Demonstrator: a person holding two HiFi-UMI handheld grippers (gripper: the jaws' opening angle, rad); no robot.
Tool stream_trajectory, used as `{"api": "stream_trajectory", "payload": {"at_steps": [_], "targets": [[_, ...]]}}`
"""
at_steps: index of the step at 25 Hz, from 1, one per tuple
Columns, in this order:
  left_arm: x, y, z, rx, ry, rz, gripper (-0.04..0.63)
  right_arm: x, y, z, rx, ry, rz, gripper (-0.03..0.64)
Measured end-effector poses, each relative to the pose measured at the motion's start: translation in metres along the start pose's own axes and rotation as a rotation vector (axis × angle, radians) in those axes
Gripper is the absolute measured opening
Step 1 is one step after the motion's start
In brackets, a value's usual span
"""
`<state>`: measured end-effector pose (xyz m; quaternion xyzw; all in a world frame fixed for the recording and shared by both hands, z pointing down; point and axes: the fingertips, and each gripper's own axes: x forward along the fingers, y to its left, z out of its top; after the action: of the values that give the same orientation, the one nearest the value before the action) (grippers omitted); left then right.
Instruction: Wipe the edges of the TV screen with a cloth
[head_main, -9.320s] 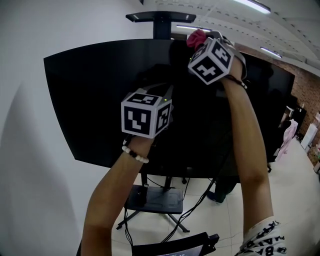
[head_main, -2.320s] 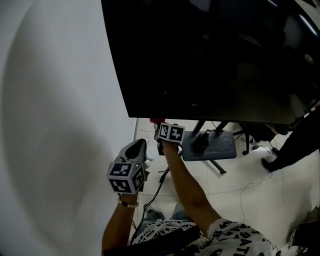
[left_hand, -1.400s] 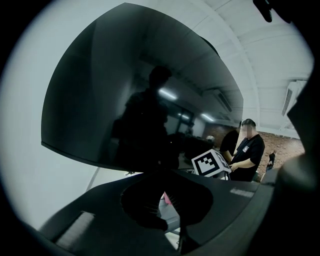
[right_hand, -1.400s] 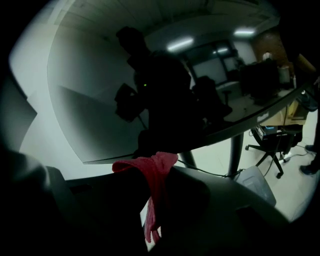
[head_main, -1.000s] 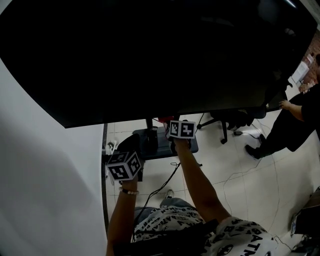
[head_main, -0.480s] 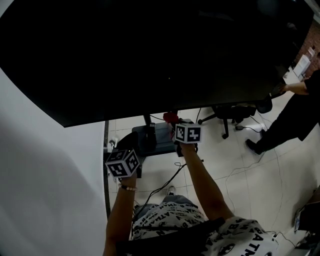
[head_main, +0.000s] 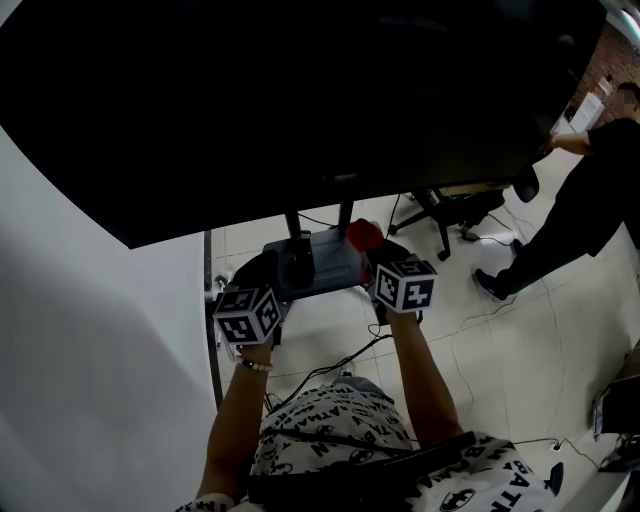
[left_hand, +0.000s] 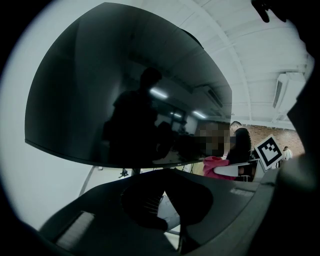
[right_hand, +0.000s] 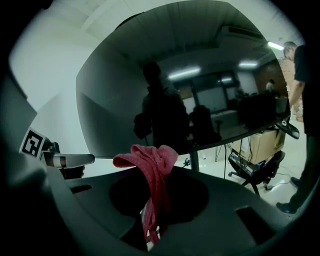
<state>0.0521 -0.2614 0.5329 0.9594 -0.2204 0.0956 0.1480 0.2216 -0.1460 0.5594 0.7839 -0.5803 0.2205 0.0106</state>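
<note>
Below TV screen (head_main: 300, 90) edge | right gripper (right_hand: 150, 239) clamps red cloth (right_hand: 149, 161) | left gripper (left_hand: 167, 225) closed, empty

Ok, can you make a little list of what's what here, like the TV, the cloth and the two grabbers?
TV screen: big, dark, above both grippers
red cloth: bunched up, close under the TV's bottom edge
right gripper: shut on the red cloth
left gripper: shut, holding nothing, off to the left of the cloth
TV stand: base on the floor under the screen
other person: standing at the right, in dark clothes
</note>
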Motion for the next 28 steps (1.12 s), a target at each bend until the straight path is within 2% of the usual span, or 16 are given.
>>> {"api": "stream_trajectory", "payload": {"at_steps": [5, 12, 16, 28], "targets": [[-0.009, 0.002, 0.000, 0.045, 0.002, -0.023, -0.006, -0.023, 0.032, -0.005, -0.027, -0.028, -0.022, 0.078], [-0.019, -0.005, -0.014, 0.023, 0.009, -0.067, -0.006, -0.030, 0.068, -0.013, -0.116, -0.010, -0.039, 0.077], [-0.026, 0.002, -0.022, 0.000, 0.018, -0.062, -0.006, -0.032, 0.088, -0.018, -0.153, 0.000, -0.032, 0.077], [-0.044, 0.020, -0.022, -0.033, 0.029, -0.049, -0.006, -0.023, 0.123, -0.020, -0.166, -0.003, 0.007, 0.077]]}}
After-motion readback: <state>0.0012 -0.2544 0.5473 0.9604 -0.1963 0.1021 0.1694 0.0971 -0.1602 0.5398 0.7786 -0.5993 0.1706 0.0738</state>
